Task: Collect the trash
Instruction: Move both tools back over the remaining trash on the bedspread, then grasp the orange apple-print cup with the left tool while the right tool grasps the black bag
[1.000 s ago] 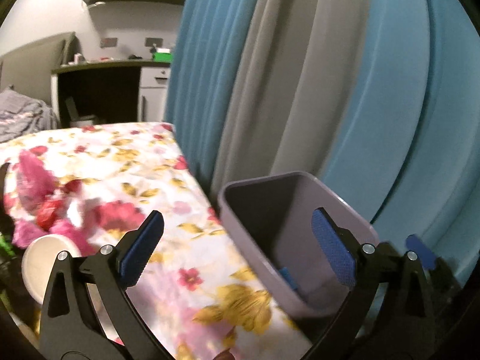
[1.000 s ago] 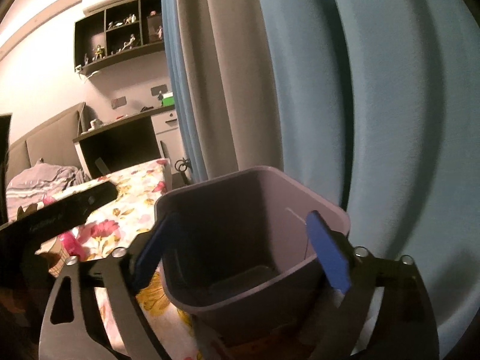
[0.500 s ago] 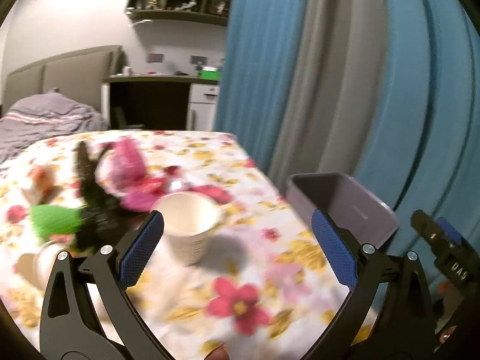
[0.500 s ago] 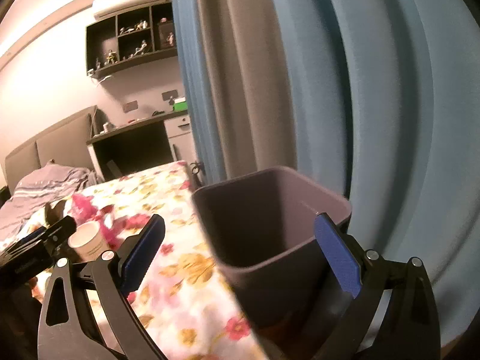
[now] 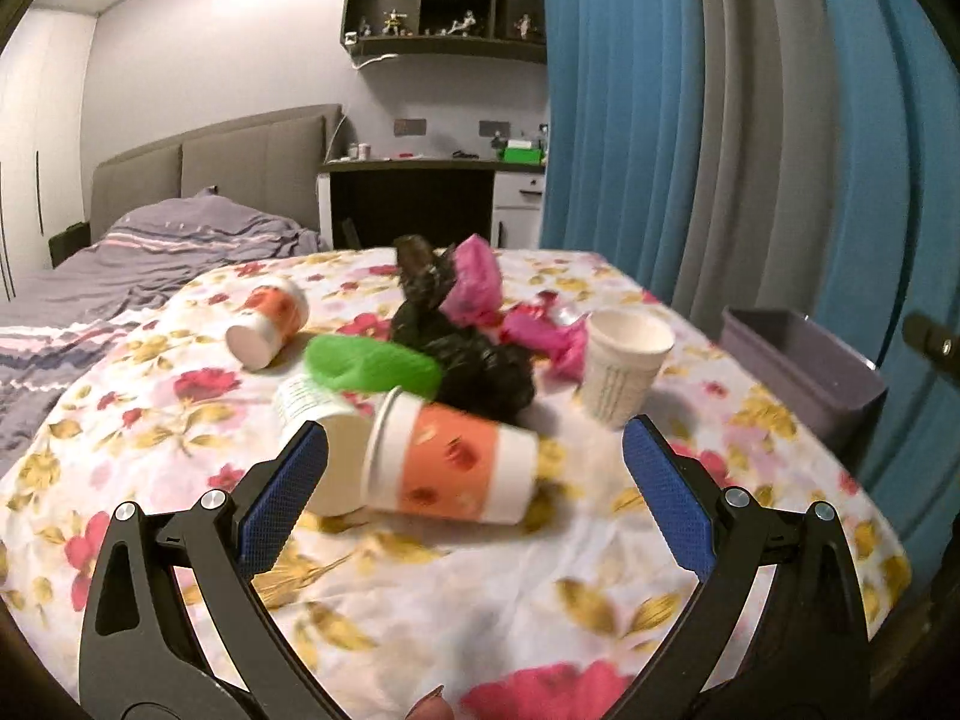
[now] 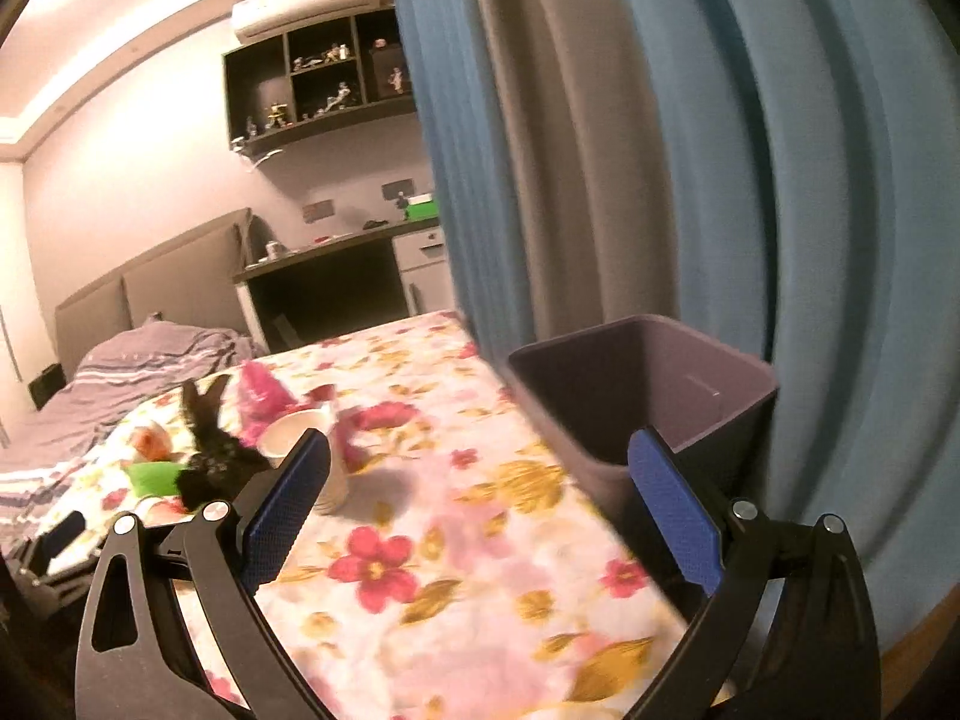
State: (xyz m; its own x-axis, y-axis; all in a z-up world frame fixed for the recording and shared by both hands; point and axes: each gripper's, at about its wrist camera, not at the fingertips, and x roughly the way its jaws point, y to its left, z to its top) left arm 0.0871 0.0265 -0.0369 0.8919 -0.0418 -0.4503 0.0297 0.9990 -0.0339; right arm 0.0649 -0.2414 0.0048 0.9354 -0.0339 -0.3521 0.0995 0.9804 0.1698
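Note:
Trash lies on a floral tablecloth (image 5: 480,594): an orange-banded paper cup (image 5: 450,465) on its side just ahead of my open, empty left gripper (image 5: 474,498), an upright white cup (image 5: 621,375), a second orange cup (image 5: 270,324), a green wrapper (image 5: 372,363), a black bag (image 5: 462,342) and pink wrappers (image 5: 480,291). The grey bin (image 5: 798,366) stands at the table's right edge. My right gripper (image 6: 480,504) is open and empty above the cloth, with the bin (image 6: 642,396) just ahead to the right and the white cup (image 6: 306,450) by its left finger.
Blue and grey curtains (image 5: 750,120) hang close behind the bin on the right. A bed with purple bedding (image 5: 120,264) lies to the left of the table. A dark desk (image 5: 420,198) and wall shelf stand at the back.
Both grippers have swung left, away from the bin. The trash pile has come into the left wrist view. The bin has shifted to the right in both views.

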